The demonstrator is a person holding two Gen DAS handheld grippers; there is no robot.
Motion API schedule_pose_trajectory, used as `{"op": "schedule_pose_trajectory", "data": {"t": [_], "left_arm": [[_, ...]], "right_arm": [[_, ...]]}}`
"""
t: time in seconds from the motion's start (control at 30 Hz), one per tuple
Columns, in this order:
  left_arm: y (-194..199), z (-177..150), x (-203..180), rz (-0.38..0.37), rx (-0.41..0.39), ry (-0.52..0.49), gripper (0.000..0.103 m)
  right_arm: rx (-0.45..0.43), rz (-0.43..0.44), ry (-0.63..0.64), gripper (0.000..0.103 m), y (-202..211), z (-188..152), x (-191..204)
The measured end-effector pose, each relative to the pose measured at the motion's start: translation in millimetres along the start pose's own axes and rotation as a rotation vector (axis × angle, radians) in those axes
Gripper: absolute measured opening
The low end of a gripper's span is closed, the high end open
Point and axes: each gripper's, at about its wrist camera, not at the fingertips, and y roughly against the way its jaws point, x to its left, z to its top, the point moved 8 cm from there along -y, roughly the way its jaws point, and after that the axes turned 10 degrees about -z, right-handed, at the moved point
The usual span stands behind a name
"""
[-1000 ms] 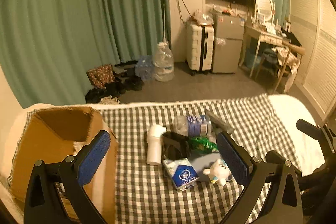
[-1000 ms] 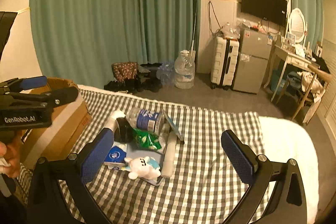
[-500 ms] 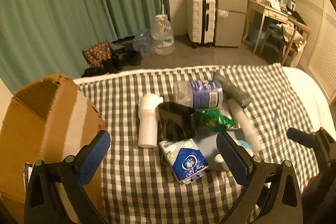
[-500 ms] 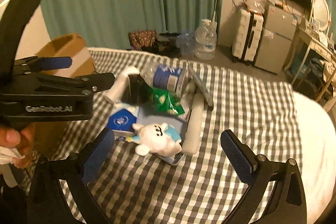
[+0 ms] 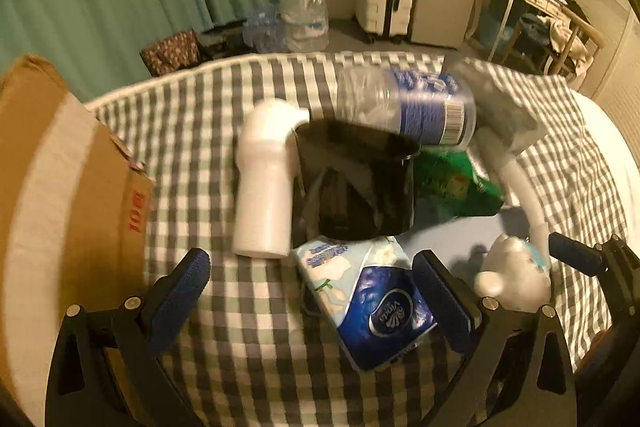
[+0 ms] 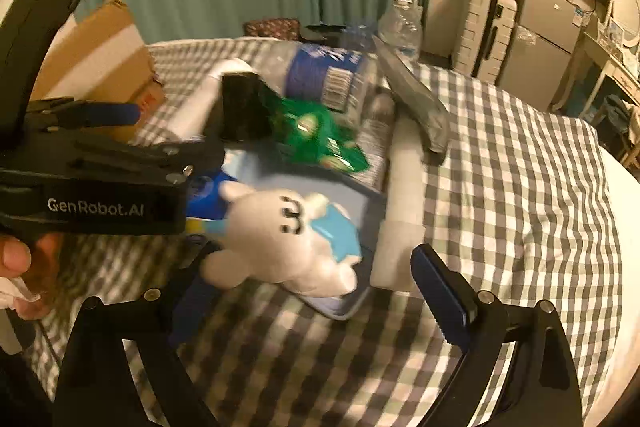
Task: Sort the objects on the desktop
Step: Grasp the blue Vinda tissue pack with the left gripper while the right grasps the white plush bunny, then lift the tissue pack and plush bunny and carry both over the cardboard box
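Left gripper [image 5: 312, 291] hangs wide open and empty over the near edge of the pile, its pads either side of the blue tissue pack [image 5: 372, 303], just near of the black cup [image 5: 356, 183] and white bottle [image 5: 266, 183]. Right gripper [image 6: 316, 291], jaws spread and empty, frames the white plush toy [image 6: 288, 239] lying on a blue-grey case [image 6: 352, 227]. Cardboard box [image 5: 60, 187] sits at the left on the checked cloth [image 5: 240, 327].

From my right wrist view, the left hand-held gripper [image 6: 132, 131] hides most of the tissue pack [image 6: 206, 193], and motion blur smears the green snack bag [image 6: 316, 135]. The cardboard box [image 5: 60, 187] runs off my left view's edge.
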Motion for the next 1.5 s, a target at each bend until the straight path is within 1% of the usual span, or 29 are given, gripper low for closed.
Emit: {"op": "schedule_pose_trajectory", "data": {"t": [0.03,0.1,0.17,0.2,0.27,0.3,0.37,0.4,0.43,0.47,0.5,0.53,0.57,0.63,0.77,0.87,1.0,1.03,1.07,1.13,1.17,1.2,1.23,1.27,1.33,1.4,1.5], "left_arm": [[-3,-1,0,-0.013,0.007,0.008,0.103],[-8,-5,-3,-0.014,0.019,0.001,0.103],[-13,-9,-5,0.000,0.037,-0.019,0.103],[-13,-11,-6,0.001,0.041,-0.020,0.103],[-12,-13,-5,-0.011,0.047,-0.002,0.103],[-11,-13,-4,-0.016,0.053,0.009,0.102],[-9,-17,-3,-0.041,0.066,0.031,0.095],[-7,-18,-5,-0.049,0.071,0.035,0.093],[-6,-19,-4,-0.053,0.075,0.037,0.089],[-4,-20,-6,-0.056,0.079,0.032,0.083],[-2,-20,-8,-0.058,0.079,0.023,0.079],[-1,-21,-9,-0.062,0.080,0.015,0.068],[2,-21,-11,-0.064,0.081,0.011,0.067],[6,-19,-10,-0.057,0.077,0.004,0.065],[16,-13,-6,-0.063,0.060,0.008,0.062],[25,-5,-3,-0.063,0.036,0.013,0.061],[40,2,2,-0.063,0.000,0.026,0.059],[43,6,4,-0.059,-0.009,0.028,0.045],[49,8,6,-0.047,-0.022,0.030,0.038],[59,12,8,-0.049,-0.045,0.035,0.037],[62,14,8,-0.054,-0.054,0.035,0.033],[65,16,8,-0.054,-0.060,0.031,0.030],[67,16,9,-0.054,-0.065,0.027,0.027],[69,16,9,-0.055,-0.068,0.024,0.027],[67,13,11,-0.056,-0.058,0.039,0.027],[58,6,11,-0.081,-0.016,0.062,0.030],[49,-4,7,-0.113,0.021,0.091,0.044]], "right_arm": [[0.010,0.013,-0.023,0.090,-3,-1,-4],[0.016,0.014,-0.055,0.082,-5,-2,-11],[0.024,-0.017,-0.066,0.058,-6,-1,-19],[0.026,-0.033,-0.063,0.043,-7,0,-22],[0.036,-0.049,-0.078,0.037,-8,-1,-33],[0.042,-0.042,-0.087,0.037,-9,-2,-36],[0.051,-0.031,-0.090,0.038,-10,-3,-37],[0.047,-0.040,-0.083,0.040,-9,-3,-35],[0.036,-0.049,-0.074,0.042,-7,-3,-34],[0.031,-0.054,-0.061,0.052,-7,-3,-31],[0.025,-0.049,-0.046,0.057,-6,-3,-27],[0.016,-0.041,-0.033,0.066,-5,-2,-23],[-0.002,-0.036,-0.020,0.070,-2,-1,-18],[-0.029,-0.039,0.001,0.072,4,1,-13],[-0.091,-0.019,0.041,0.082,11,8,-3],[-0.138,-0.037,0.089,0.082,9,13,4],[-0.163,-0.039,0.146,0.083,7,16,16],[-0.167,-0.032,0.159,0.083,6,18,20],[-0.166,-0.023,0.172,0.082,5,19,25],[-0.162,-0.015,0.191,0.079,3,20,30],[-0.161,-0.015,0.209,0.075,2,21,34],[-0.157,-0.025,0.224,0.068,2,21,35],[-0.150,-0.043,0.236,0.066,3,19,34],[-0.139,-0.049,0.245,0.066,4,17,32],[-0.128,-0.019,0.241,0.065,6,17,32],[-0.141,-0.017,0.240,0.065,12,17,29],[-0.191,-0.015,0.213,0.065,29,26,23]]}}
